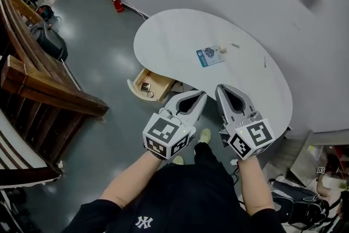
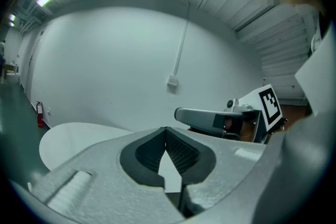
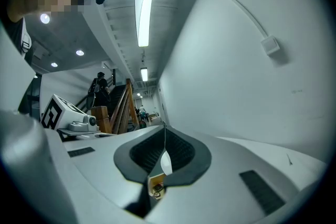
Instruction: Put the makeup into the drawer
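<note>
Fingers on your left gripper (image 1: 202,95) are clenched tip to tip with nothing between them, and the fingers on your right gripper (image 1: 220,87) are clenched and empty too. Both grippers hang over the floor just right of the drawer (image 1: 158,86), short of the makeup.

What I take for the makeup, a flat blue packet (image 1: 210,55) with 1 small pale item (image 1: 222,49) touching or just beside it, lies on the tabletop (image 1: 180,35), up and to the right of the drawer and well apart from it. The drawer stands open and already holds a few small things I cannot identify.

Several things could go wrong. With the fingers clenched you would only push the packet, so they must open first. The packet lies flat on a smooth tabletop and may slide instead of lifting. The pale item looks small enough to roll or squirt free. The drawer sits below the tabletop edge, so a release made too soon would probably send makeup to the floor.

Only the head view shows the packet, the pale item and the drawer. Your 2 gripper views look level at the wall and miss all 3, but they alone show the finger pads meeting.
</note>
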The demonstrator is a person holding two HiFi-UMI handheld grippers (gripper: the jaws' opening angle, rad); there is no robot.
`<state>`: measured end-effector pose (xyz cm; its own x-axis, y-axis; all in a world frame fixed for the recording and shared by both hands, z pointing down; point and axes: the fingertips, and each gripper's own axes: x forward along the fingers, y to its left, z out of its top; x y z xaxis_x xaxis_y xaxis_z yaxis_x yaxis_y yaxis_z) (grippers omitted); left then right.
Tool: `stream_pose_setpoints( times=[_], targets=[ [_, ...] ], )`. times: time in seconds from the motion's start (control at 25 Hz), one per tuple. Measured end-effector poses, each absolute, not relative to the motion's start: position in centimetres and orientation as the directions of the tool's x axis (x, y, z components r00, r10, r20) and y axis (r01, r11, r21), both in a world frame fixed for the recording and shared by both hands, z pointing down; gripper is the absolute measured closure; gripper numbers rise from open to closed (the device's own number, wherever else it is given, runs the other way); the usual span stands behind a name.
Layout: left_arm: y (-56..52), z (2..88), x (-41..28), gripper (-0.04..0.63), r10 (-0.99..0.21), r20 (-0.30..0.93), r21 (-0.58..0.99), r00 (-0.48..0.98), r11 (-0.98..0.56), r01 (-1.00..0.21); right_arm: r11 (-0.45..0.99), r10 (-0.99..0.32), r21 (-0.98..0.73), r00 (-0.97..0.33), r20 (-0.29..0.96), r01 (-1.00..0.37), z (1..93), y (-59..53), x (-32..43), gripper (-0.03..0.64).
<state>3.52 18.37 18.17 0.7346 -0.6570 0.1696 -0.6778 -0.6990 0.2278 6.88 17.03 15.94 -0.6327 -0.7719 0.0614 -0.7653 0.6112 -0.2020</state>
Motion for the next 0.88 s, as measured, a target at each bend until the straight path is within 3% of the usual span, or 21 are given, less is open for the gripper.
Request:
stream_pose_setpoints(
  times=[0.64, 0.88],
  targets=[
    [3.9, 21.6, 9.5, 0.586, -0.74, 0.207, 0.214, 0.64, -0.605, -0.767, 0.664, -0.696, -0.233, -0.701, 0.154, -0.71, 21.0, 2.9, 12.8, 0.589],
    [-0.5, 24.4, 10.6, 0.586, -0.72, 0.226, 0.232, 0.656, -0.614, -0.754, 0.605, -0.719, -0.24, -0.65, 0.245, -0.759, 24.6, -1.2, 14.1, 0.561]
  ],
)
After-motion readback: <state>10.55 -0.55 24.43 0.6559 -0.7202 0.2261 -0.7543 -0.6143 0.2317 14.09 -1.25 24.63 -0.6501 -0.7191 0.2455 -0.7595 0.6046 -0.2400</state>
